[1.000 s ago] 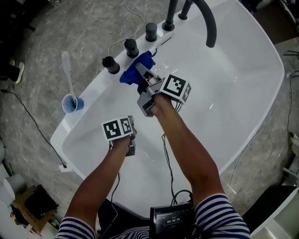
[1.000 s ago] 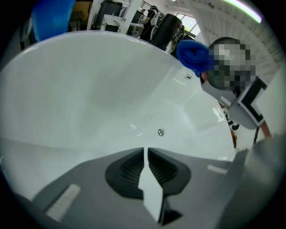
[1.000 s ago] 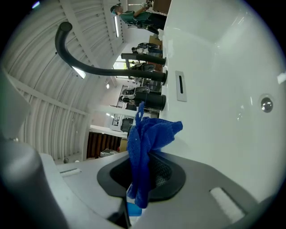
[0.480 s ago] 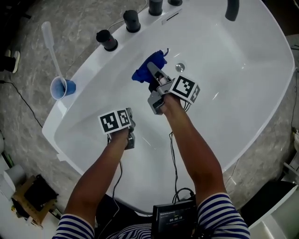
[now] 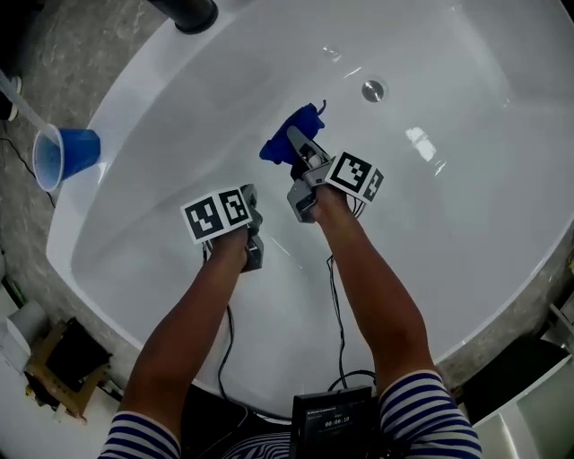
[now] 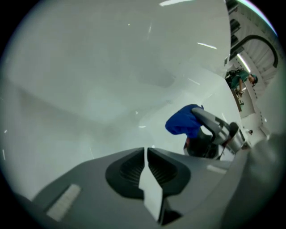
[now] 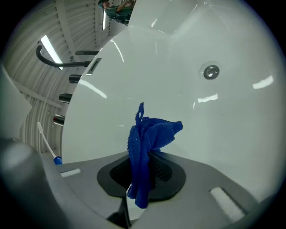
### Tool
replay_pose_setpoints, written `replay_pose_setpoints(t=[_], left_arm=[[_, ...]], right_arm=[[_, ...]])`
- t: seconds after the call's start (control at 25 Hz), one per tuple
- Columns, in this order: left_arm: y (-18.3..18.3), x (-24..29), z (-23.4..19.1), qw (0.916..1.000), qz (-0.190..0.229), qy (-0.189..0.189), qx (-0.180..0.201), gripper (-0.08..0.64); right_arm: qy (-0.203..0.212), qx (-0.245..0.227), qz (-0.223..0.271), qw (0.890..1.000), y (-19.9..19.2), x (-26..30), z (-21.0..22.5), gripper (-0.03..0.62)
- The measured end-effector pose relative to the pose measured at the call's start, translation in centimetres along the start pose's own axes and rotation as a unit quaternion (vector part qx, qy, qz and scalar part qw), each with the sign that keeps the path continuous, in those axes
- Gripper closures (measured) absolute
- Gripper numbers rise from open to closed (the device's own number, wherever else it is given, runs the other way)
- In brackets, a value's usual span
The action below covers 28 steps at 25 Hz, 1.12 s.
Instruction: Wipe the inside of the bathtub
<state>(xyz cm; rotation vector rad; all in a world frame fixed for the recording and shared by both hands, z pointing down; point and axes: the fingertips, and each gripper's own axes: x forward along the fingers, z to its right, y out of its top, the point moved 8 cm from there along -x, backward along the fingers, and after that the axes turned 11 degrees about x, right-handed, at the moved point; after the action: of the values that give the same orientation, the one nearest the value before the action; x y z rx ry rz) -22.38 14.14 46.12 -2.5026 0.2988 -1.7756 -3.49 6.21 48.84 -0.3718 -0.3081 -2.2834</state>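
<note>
A white bathtub [image 5: 502,215] fills the head view. My right gripper [image 5: 296,148] is shut on a blue cloth [image 5: 289,139] and holds it against the tub's inner wall, below and left of the round chrome drain fitting [image 5: 372,90]. In the right gripper view the blue cloth [image 7: 147,143] bunches up from between the jaws, with the fitting [image 7: 211,71] beyond it. My left gripper [image 5: 251,254] hangs inside the tub to the left, shut and holding nothing. The left gripper view shows its jaws closed together [image 6: 146,167], with the cloth [image 6: 183,121] and the right gripper [image 6: 214,134] ahead.
A blue cup [image 5: 65,154] with a clear brush handle stands on the floor left of the tub. A black tap knob [image 5: 190,12] sits on the tub rim at the top. Cardboard and clutter [image 5: 54,363] lie at lower left. A black device [image 5: 334,423] hangs at my waist.
My view has dropped deeper into the tub; taps and cup slid up and left. The right gripper carried the cloth from the rim by the knobs down onto the inner wall. The left gripper barely moved.
</note>
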Motion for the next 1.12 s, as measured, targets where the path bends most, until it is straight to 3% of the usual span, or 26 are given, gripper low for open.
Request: replay_pose_setpoints(t=[0.2,0.6,1.12], left_arm=[[-0.5,3.7,-1.5,1.0000,-0.008,-0.001,-0.004,0.540],[-1.9,7.6,-4.3,0.9998,-0.006,-0.015,-0.010,0.538],[-0.1,8.1,-5.5,0.9996,-0.003,-0.023,-0.019,0.538]], right_arm=[[-0.029,0.004,-0.006,1.000,-1.0,1.9,6.2,0.540],[-0.073,-0.005,-0.023,0.997,-4.0,6.3,14.3,0.540],[-0.037,0.002,-0.023,0.999,-4.1,10.6,13.3,0.540]])
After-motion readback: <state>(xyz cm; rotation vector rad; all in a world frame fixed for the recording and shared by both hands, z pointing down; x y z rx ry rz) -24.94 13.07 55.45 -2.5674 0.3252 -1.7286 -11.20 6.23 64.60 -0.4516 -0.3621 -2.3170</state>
